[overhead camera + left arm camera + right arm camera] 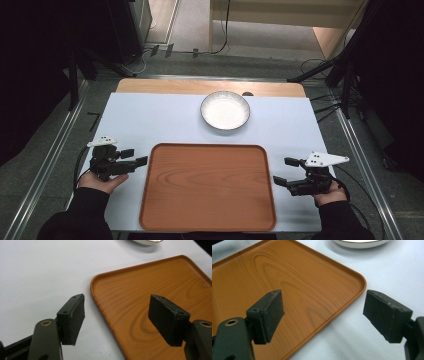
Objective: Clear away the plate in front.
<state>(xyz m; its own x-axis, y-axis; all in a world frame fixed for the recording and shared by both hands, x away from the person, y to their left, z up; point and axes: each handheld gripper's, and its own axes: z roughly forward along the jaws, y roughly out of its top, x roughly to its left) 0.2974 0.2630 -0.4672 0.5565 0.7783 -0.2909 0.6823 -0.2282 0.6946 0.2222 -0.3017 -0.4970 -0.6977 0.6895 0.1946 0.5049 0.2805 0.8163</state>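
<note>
White table covering point(150, 120) carries an empty wooden tray point(207, 187) at frame centre and a white bowl point(225, 110) above it. Left gripper point(139, 156) and right gripper point(281, 171) flank the tray, jaws wide apart, holding nothing. Uneven closure on the thin rims could tilt the tray.

Table point(150, 120): wooden top, covered by a white sheet point(130, 130). One brown wood-grain tray point(207, 187) is laid at the near centre. One white bowl point(225, 110) is set just beyond it, apart.
</note>
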